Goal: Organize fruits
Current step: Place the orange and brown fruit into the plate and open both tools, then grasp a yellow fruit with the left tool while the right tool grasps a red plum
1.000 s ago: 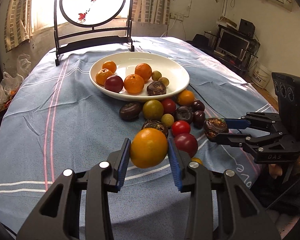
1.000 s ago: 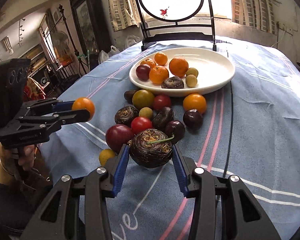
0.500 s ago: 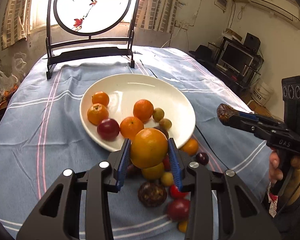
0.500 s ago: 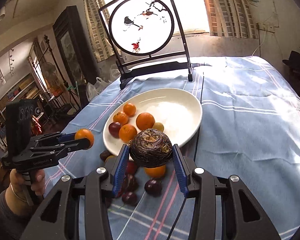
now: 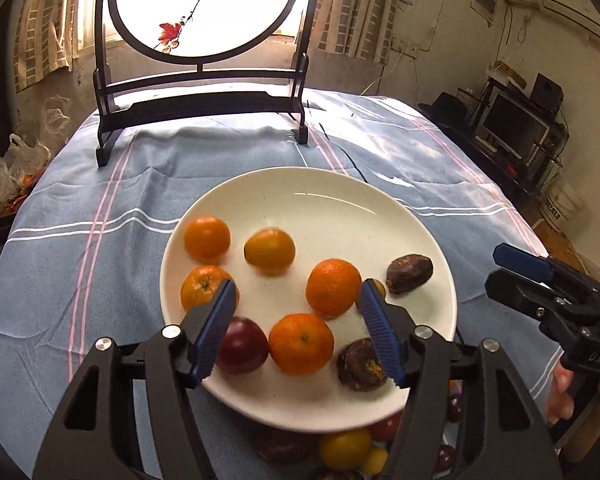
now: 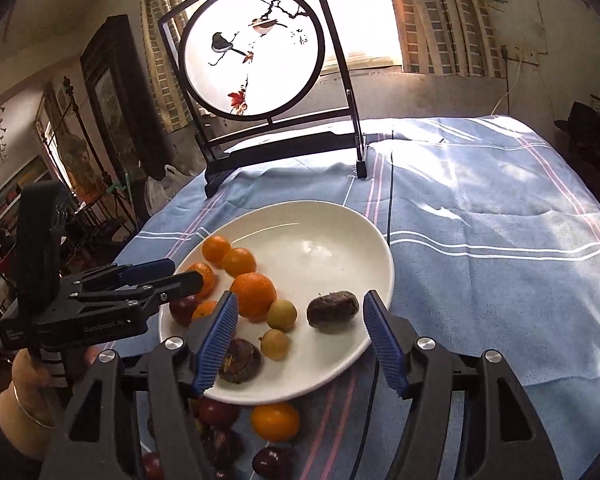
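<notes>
A white plate on the blue cloth holds several oranges, a dark red fruit and small yellow ones. My left gripper hangs over the plate's near side, its jaws opening with nothing between them. A blurred yellow-orange fruit lies on the plate beyond its tips. My right gripper is over the plate's right edge, its jaws also opening and empty. A wrinkled dark fruit rests on the plate just ahead of it.
Loose fruits lie on the cloth in front of the plate: a yellow one, an orange one and dark red ones. A black framed round screen stands behind the plate. A thin cable crosses the cloth.
Both grippers carried their fruit forward from the loose pile to above the plate, then opened. The orange and the wrinkled dark fruit have dropped onto the plate.
</notes>
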### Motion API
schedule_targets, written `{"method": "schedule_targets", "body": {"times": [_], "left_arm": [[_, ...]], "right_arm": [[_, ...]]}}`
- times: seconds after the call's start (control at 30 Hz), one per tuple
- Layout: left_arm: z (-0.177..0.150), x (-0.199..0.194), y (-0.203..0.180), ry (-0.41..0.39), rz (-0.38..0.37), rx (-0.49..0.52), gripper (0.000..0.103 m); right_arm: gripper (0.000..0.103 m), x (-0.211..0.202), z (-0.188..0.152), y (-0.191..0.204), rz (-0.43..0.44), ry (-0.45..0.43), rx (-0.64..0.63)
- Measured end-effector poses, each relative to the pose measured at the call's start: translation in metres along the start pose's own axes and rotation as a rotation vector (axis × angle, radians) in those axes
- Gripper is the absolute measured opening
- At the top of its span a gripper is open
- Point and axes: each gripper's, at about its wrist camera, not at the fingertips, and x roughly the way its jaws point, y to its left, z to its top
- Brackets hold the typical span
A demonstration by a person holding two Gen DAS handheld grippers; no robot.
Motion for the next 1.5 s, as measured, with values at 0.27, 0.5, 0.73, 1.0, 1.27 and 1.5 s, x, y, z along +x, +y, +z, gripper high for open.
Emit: {"method": "schedule_targets", "body": {"times": [0.27,0.5,0.73,1.0,1.27,1.5], "left_arm": [[-0.091,-0.071,-0.032,-0.010,0.005,0.192,0.071],[-0.168,-0.097,-0.052,0.025,-0.020,0.265,0.067],[-0.183,-0.078,-0.064,0.057,-0.072,0.201,0.039],[-0.183,-0.070,-0.073,0.068,-0.079,0.186,0.031],[-0.181,-0.079,-0.070,0.039,-0.088,0.163,0.026],[-0.172,-0.116,-0.037,-0.037,-0.005,0.092,0.026]], "right_arm": [[0.065,-0.058,-0.063,0.021,-0.032,-0.008,-0.117],[0.065,-0.086,-0.096,0.019,-0.054,-0.015,-0.096],[0.065,-0.088,-0.114,0.032,-0.050,0.007,-0.110],[0.065,-0.092,-0.123,0.034,-0.049,0.014,-0.117],[0.065,-0.087,-0.128,0.044,-0.003,0.042,-0.132],[0.064,-0.072,-0.136,0.086,0.090,0.080,-0.231]]}}
